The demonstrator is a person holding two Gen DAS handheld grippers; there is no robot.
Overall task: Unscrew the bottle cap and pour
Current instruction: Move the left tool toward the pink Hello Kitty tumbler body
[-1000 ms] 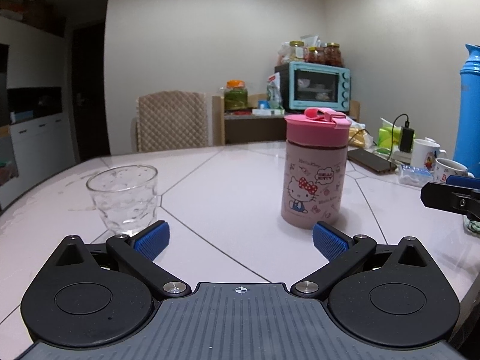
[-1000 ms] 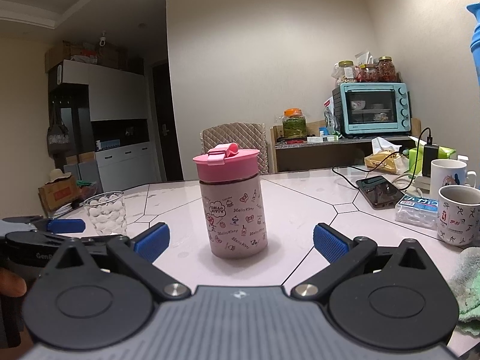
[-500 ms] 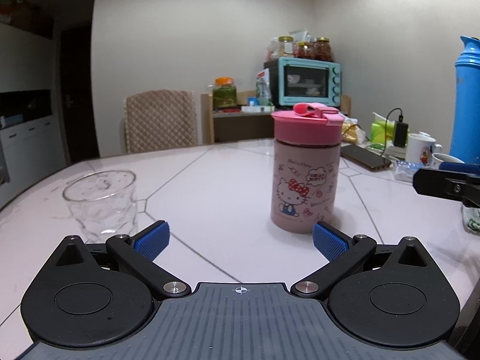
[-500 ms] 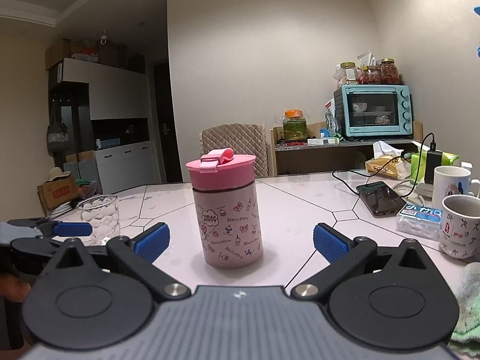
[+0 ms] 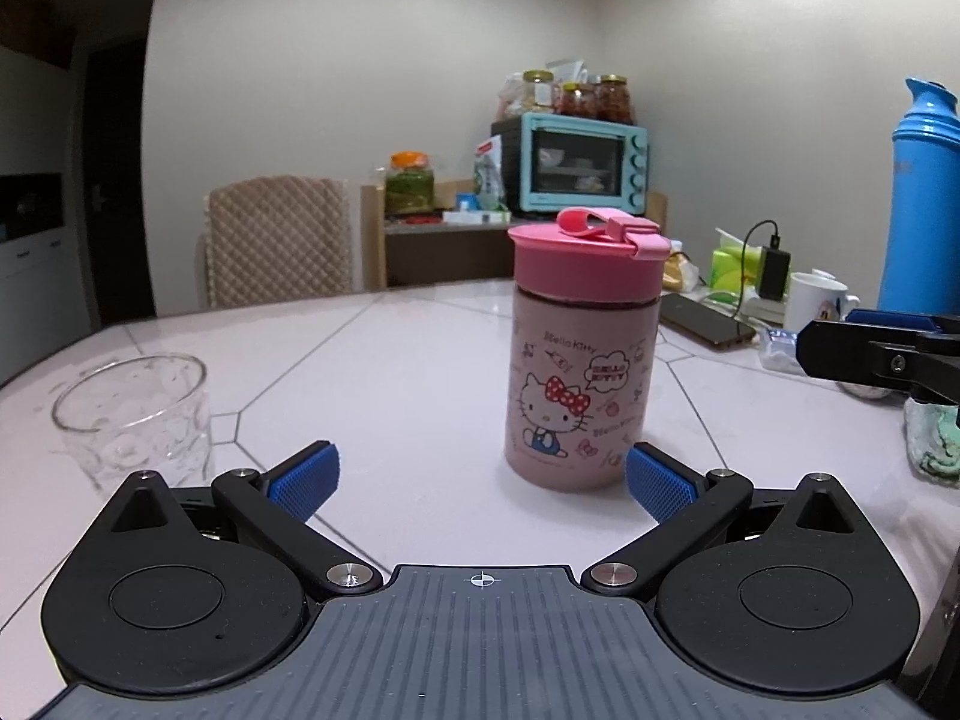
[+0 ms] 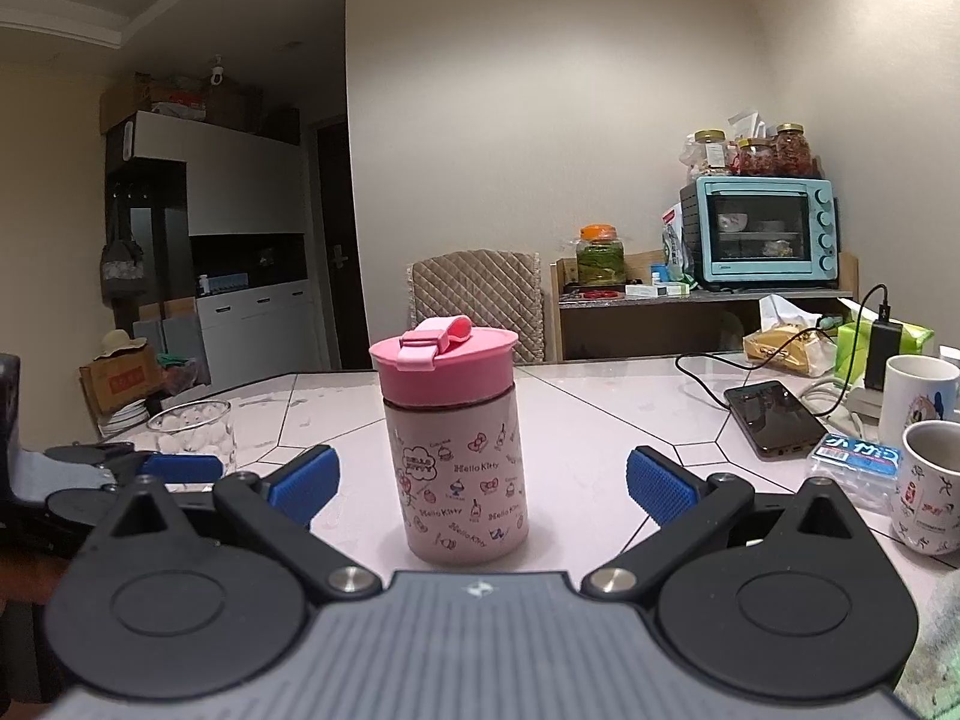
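Both grippers, left (image 5: 478, 479) and right (image 6: 483, 479), are gaping wide, empty, around the upright pink Hello Kitty bottle (image 6: 457, 468) (smooth, probably slippery); its pink screw cap (image 6: 444, 365) is sitting on, offering the better grip.

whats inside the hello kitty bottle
Cannot tell: the Hello Kitty bottle has opaque walls and its pink cap is still screwed on, flip tab shut. The glass beside it looks empty.

One bottle (image 6: 457, 444), one glass (image 5: 135, 420), two mugs (image 6: 918, 387) (image 6: 933, 489), one phone (image 6: 774, 419).
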